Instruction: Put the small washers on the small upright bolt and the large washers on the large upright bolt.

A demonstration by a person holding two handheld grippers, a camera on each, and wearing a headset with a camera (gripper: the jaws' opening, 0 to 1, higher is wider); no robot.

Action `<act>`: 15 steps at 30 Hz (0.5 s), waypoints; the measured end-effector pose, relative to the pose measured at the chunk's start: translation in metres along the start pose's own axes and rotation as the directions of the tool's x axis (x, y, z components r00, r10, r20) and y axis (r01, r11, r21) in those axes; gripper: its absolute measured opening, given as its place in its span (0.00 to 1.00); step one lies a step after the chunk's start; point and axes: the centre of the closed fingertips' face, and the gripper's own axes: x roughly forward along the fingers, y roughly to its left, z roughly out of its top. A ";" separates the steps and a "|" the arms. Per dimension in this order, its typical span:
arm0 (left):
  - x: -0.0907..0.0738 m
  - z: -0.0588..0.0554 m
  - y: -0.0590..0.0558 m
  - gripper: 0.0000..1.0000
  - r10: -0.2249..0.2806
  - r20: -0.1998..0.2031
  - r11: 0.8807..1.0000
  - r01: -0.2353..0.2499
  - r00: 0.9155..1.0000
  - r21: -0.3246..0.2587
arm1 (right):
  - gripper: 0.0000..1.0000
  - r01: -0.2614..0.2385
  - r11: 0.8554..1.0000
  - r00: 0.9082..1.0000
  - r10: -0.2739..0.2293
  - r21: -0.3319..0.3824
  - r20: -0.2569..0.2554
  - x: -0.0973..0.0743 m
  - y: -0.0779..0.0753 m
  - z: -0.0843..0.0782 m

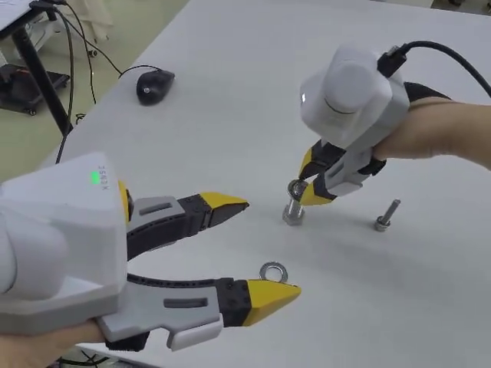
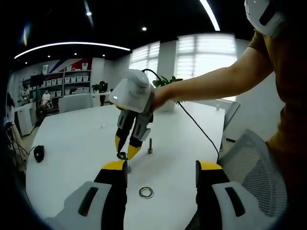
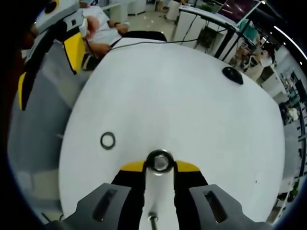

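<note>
Two bolts stand on the white matte table [image 1: 230, 115], both grey metal, heads down. The big bolt [image 1: 294, 212] is stubby w/ a wide base. The small bolt [image 1: 386, 215] is thin and stands well apart from it, to its right in the head view.

Two washers, both flat shiny metal rings. The held washer [image 1: 298, 188] is pinched betw. the yellow tips of the R gripper [image 1: 311, 182], which is clenched on it. It sits right at the top of the big bolt — can't tell if it's on the thread or just over it. In the R gripper view it shows face-on, hole open, with a tip on each side.

The loose washer [image 1: 273, 271] lies flat on the table, just beside the lower tip of the L gripper [image 1: 257, 249], not touching. The L gripper is released — jaws spread wide, nothing betw. them. In the L gripper view the loose washer lies on the table betw. and ahead of its two jaws.

Both grippers have pale grey plastic bodies, black jaws and yellow wedge tips.

One black mouse [image 1: 155, 84], rounded and glossy w/ a cable, sits near the table's far edge.
</note>
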 end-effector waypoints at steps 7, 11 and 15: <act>0.000 -0.001 0.002 0.56 0.006 -0.001 1.000 -0.006 1.000 -0.006 | 0.22 -0.018 1.000 0.999 0.018 -0.002 -0.027 0.016 0.000 -0.009; 0.000 -0.003 0.003 0.57 0.009 -0.001 1.000 -0.009 1.000 -0.011 | 0.22 -0.022 1.000 0.999 0.022 -0.003 -0.028 0.024 0.000 -0.012; -0.001 -0.004 0.005 0.57 0.012 0.000 1.000 -0.012 1.000 -0.015 | 0.22 -0.022 1.000 0.999 0.022 0.002 -0.024 0.036 -0.002 -0.014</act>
